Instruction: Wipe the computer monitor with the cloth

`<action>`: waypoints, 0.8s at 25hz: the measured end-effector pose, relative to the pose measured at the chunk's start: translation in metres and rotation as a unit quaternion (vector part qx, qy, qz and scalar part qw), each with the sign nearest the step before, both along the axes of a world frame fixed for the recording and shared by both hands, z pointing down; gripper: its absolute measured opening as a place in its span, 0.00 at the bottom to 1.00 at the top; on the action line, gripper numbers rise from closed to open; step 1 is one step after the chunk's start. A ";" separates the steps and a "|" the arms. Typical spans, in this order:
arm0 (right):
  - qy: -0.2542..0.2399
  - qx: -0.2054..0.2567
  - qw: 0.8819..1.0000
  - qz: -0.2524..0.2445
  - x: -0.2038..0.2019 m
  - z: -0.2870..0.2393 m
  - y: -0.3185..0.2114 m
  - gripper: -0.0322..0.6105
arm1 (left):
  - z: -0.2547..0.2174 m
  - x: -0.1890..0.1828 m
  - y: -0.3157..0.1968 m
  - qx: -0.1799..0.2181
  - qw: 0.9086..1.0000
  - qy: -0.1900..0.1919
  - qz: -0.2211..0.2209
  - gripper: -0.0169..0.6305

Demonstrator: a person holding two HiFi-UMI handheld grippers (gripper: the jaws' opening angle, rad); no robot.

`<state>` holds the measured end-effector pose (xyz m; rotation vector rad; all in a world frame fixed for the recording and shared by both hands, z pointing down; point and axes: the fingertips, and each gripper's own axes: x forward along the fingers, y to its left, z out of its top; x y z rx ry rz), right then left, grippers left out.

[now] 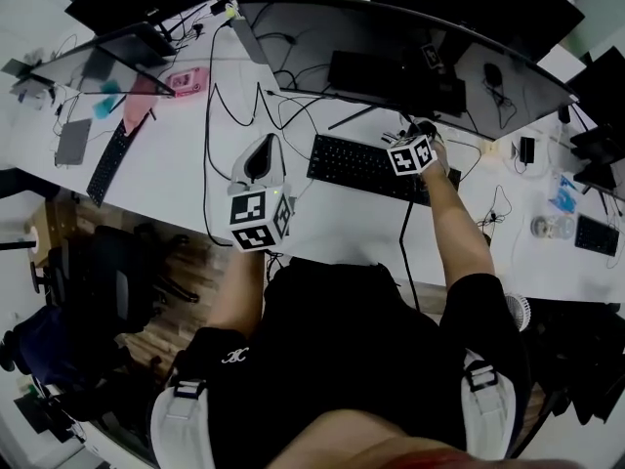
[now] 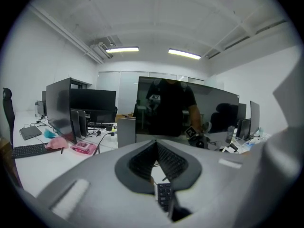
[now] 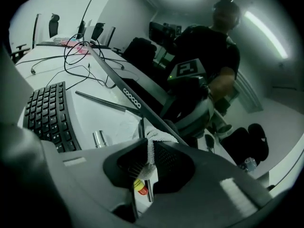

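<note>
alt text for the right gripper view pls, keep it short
The right gripper is shut on a white cloth right by the lower edge of the dark monitor, whose screen reflects the person. To the left, a black keyboard and loose cables lie on the white desk.

Head camera stares steeply down over the surface (image 1: pixel 176 174), the left gripper view faces the monitor (image 1: pixel 391 42) from farther back, the right gripper view sits right at its lower edge, and all three catch the keyboard (image 1: pixel 361 164).
</note>
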<state>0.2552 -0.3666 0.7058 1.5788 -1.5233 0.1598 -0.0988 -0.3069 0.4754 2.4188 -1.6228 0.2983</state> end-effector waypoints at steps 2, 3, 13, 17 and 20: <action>0.011 0.003 1.000 -0.007 -0.012 0.001 -0.006 0.09 | 0.000 -0.012 -0.004 0.001 1.000 0.000 -0.002 0.11; 0.017 0.002 1.000 -0.012 -0.018 0.002 -0.008 0.09 | 0.001 -0.018 -0.006 0.002 1.000 0.000 -0.003 0.11; 0.059 -0.003 0.998 -0.033 -0.081 0.001 -0.034 0.09 | -0.001 -0.077 -0.033 0.008 1.000 0.008 0.001 0.11; 0.060 -0.005 0.998 -0.036 -0.112 0.001 -0.045 0.09 | -0.002 -0.101 -0.046 0.012 1.000 0.013 0.005 0.11; 0.056 -0.001 0.998 -0.038 -0.136 0.000 -0.054 0.09 | 0.000 -0.118 -0.052 0.013 1.000 0.018 0.005 0.11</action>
